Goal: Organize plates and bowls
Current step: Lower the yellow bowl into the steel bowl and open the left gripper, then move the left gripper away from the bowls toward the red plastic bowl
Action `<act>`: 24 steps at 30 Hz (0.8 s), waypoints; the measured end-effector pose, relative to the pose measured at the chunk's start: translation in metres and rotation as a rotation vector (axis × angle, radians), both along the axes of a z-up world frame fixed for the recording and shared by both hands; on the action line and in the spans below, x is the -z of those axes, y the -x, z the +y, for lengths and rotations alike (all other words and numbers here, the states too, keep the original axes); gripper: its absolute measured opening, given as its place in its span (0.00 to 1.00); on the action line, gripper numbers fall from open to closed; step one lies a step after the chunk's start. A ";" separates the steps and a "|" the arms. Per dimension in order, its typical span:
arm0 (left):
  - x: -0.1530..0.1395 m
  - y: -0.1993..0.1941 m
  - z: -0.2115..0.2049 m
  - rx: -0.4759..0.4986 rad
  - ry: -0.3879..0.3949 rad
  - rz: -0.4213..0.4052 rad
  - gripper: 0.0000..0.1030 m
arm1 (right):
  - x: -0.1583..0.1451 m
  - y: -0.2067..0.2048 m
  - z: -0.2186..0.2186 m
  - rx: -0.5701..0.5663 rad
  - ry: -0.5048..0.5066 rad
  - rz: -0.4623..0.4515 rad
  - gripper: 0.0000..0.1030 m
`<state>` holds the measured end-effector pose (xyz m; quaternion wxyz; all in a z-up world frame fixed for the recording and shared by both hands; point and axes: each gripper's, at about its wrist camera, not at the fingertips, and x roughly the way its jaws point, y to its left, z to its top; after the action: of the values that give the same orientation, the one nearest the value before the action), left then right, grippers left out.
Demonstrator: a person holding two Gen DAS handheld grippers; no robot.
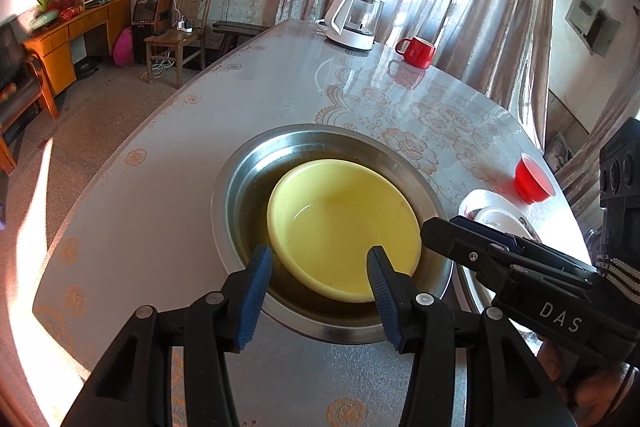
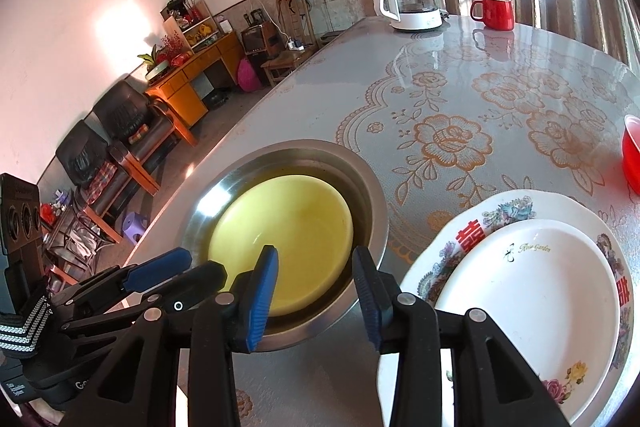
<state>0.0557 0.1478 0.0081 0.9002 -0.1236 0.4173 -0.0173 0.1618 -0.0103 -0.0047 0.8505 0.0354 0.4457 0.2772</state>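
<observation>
A floral-clothed table (image 1: pixel 132 195) fills both views. At centre frame, a steel basin (image 1: pixel 228 187) holds a yellow bowl (image 1: pixel 344 227), lying straight ahead of both grippers. The left gripper (image 1: pixel 318 275), jaws spread and empty, straddles the bowl's near rim, apparently nearest. The right gripper (image 2: pixel 316 287), also spread and empty, hovers between basin and stacked white plates (image 2: pixel 532 291) at lower right.

We are seeing a glossy yellow bowl (image 1: pixel 344 231) sitting in a brushed, shiny metal basin (image 1: pixel 236 183), a glazed white plate (image 2: pixel 532 291) lying on a glazed flowered plate (image 2: pixel 448 255) to the right, and a slick, reflective floral table cover (image 2: pixel 460 87) gleaming toward the far side.
</observation>
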 end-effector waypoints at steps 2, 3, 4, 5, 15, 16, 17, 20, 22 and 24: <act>-0.001 0.002 -0.001 0.000 -0.011 -0.004 0.49 | 0.000 -0.001 -0.002 0.003 -0.002 -0.002 0.37; -0.002 0.002 -0.002 0.000 -0.015 -0.005 0.49 | 0.000 0.000 -0.002 0.004 -0.004 -0.002 0.38; -0.002 0.002 -0.002 0.001 -0.017 -0.004 0.49 | -0.001 0.000 -0.003 0.005 -0.007 -0.002 0.38; -0.002 0.003 -0.002 0.001 -0.016 -0.005 0.50 | -0.001 0.000 -0.004 0.006 -0.009 -0.001 0.38; -0.003 0.005 -0.004 0.004 -0.011 -0.005 0.54 | 0.000 0.001 -0.015 0.027 -0.031 0.012 0.41; -0.004 0.006 -0.005 0.006 -0.013 -0.006 0.54 | 0.000 0.001 -0.016 0.030 -0.032 0.013 0.41; -0.004 0.006 -0.006 0.008 -0.014 -0.007 0.54 | 0.000 0.001 -0.017 0.034 -0.033 0.013 0.41; -0.005 0.006 -0.008 0.015 -0.014 -0.008 0.55 | -0.001 0.002 -0.021 0.043 -0.038 0.016 0.41; -0.006 0.007 -0.010 0.018 -0.015 -0.009 0.55 | 0.000 0.001 -0.025 0.052 -0.042 0.018 0.41; -0.006 0.006 -0.011 0.024 -0.017 -0.009 0.55 | 0.000 0.001 -0.028 0.059 -0.045 0.019 0.42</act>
<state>0.0495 0.1364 0.0141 0.9027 -0.1109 0.4150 -0.0250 0.1613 -0.0387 -0.0046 0.8529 0.0703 0.4463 0.2617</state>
